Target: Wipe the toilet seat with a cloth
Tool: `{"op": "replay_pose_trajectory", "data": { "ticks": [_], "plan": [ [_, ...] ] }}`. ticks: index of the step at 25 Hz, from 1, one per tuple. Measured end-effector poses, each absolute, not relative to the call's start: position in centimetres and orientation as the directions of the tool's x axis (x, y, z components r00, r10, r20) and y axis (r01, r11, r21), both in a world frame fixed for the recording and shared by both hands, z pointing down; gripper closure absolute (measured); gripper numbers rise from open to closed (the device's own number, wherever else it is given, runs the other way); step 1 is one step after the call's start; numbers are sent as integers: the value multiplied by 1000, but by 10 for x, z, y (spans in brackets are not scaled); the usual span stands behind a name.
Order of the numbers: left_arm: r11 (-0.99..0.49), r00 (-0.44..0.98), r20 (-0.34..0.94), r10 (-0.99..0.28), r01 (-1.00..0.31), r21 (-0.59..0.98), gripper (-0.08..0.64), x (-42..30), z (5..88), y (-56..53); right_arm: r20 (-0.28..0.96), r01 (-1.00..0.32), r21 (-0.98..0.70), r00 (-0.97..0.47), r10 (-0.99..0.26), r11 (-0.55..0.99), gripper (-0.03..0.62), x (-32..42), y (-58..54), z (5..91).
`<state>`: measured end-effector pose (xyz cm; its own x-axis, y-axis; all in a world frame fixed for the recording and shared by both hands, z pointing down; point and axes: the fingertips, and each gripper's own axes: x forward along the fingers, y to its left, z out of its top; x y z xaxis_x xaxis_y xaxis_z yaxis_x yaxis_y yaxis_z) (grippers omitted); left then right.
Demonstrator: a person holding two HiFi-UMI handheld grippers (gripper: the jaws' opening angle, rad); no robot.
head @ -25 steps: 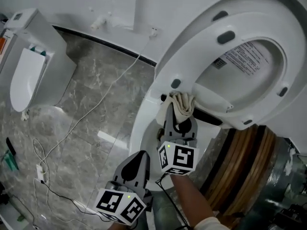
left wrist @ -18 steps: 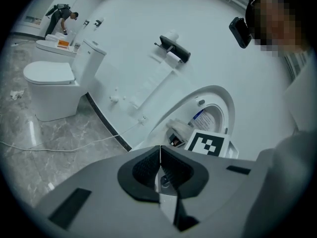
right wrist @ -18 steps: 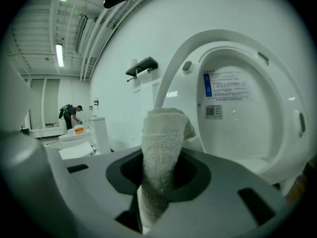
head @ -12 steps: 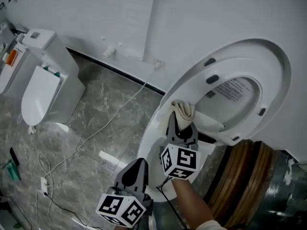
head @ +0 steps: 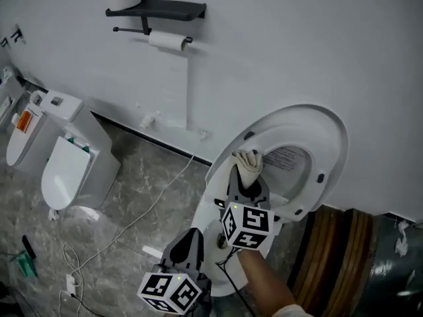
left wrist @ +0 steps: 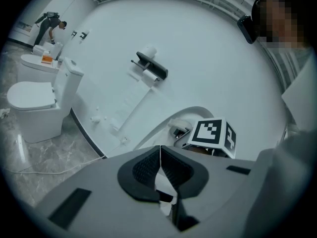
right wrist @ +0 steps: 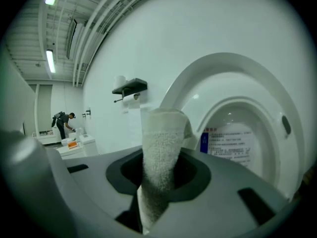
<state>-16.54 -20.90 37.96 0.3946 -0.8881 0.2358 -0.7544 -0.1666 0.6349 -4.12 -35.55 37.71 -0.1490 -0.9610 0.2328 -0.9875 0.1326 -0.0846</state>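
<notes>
Two grippers show, only one loaded. R gripper (head: 245, 177) is clamped on the cloth (head: 249, 160). In the right gripper view the pads pinch a rolled wad of towelling that sticks out past the tips, long axis in line w/ the jaws, rounded end up and ahead. L gripper (head: 192, 234) is closed on nothing, pads meeting edge to edge in its own view. It hangs lower and nearer the person, well back from the work.

Seat (head: 332, 137) is tipped up by the wall w/ the lid behind it, underside and bumpers facing out, so the face to wipe stands near-vertical. Cloth end sits at the seat's left arc, roughly mid-height on the ring in the head view. It's probably touching there, but the white-on-white edge is too soft to tell contact from just beside.

Key relation for the next stroke: the ring lies straight ahead of the R jaws and curves away up and to the right from the cloth, then down the far side. R is much the nearer, so I judge the wipe is its job, following the arc w/ the wad's end pressed on. Bowl (head: 202, 216) is open below. One risk, imo: a lot of the wad is free past the pads, so the end may fold over under pressure.
</notes>
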Motion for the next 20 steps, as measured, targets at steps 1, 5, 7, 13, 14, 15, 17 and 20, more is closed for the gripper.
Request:
{"op": "replay_pose_trajectory", "data": {
  "ticks": [1, 5, 7, 13, 14, 15, 17, 20],
  "plan": [
    [-180, 399, 226, -889, -757, 629, 543, -163, 371, -211, 224, -987, -93, -147, -963, 130, 494, -37, -358, 364],
    [-239, 428, 198, -882, -768, 593, 543, -143, 335, -224, 188, -986, -129, -126, -974, 103, 494, -8, -373, 316],
    [-272, 447, 184, -875, -770, 577, 543, -129, 318, -229, 178, -986, -151, -102, -979, 75, 494, 16, -379, 296],
    [-370, 516, 157, -842, -765, 527, 543, -78, 275, -240, 173, -961, -265, 34, -984, -80, 494, 120, -373, 265],
    [-385, 527, 156, -836, -764, 518, 543, -70, 270, -241, 181, -953, -280, 63, -982, -112, 494, 139, -367, 266],
    [-399, 536, 154, -830, -763, 509, 543, -63, 266, -243, 192, -945, -291, 91, -977, -146, 494, 156, -359, 268],
    [-419, 550, 150, -821, -760, 497, 543, -49, 260, -247, 224, -932, -302, 135, -965, -200, 494, 184, -344, 279],
    [-433, 561, 153, -814, -760, 484, 543, -34, 259, -257, 273, -926, -299, 149, -951, -231, 494, 205, -329, 308]
  ]
}}
